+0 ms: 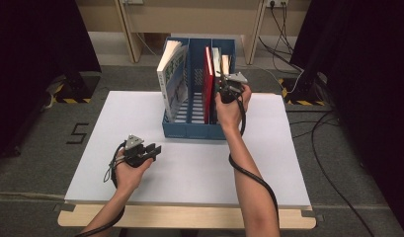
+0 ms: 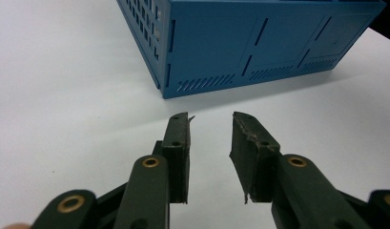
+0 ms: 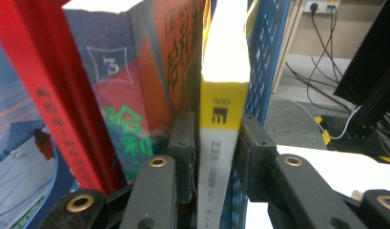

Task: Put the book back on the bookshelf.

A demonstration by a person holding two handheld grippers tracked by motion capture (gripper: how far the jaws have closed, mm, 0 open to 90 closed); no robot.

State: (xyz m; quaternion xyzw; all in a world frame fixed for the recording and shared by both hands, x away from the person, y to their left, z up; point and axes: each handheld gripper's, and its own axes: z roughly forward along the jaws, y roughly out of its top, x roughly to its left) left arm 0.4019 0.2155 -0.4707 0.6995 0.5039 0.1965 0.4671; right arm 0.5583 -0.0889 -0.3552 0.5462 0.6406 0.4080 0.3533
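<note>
Yellow book upright in the blue file rack's right-hand bay

The yellow book (image 3: pixel 220 119) stands spine-out, long axis vertical, upper centre of the high view. The right gripper (image 3: pixel 216 143) straddles its spine, jaws loosened, a sliver of gap showing. The left gripper (image 2: pixel 210 143) rests lower left on the tabletop (image 1: pixel 199 168), jaws apart, empty, facing the rack (image 2: pixel 259 43).

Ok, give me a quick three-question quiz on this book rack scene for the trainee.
1. True or false: the left gripper holds a book.
2. Which book stands between the right gripper's fingers? A red, B yellow-spined, C blue-covered.
3. How many compartments does the blue rack have?
Key: 1 false, its fingers are apart over the white table; 2 B, the yellow-spined book; 3 three.
</note>
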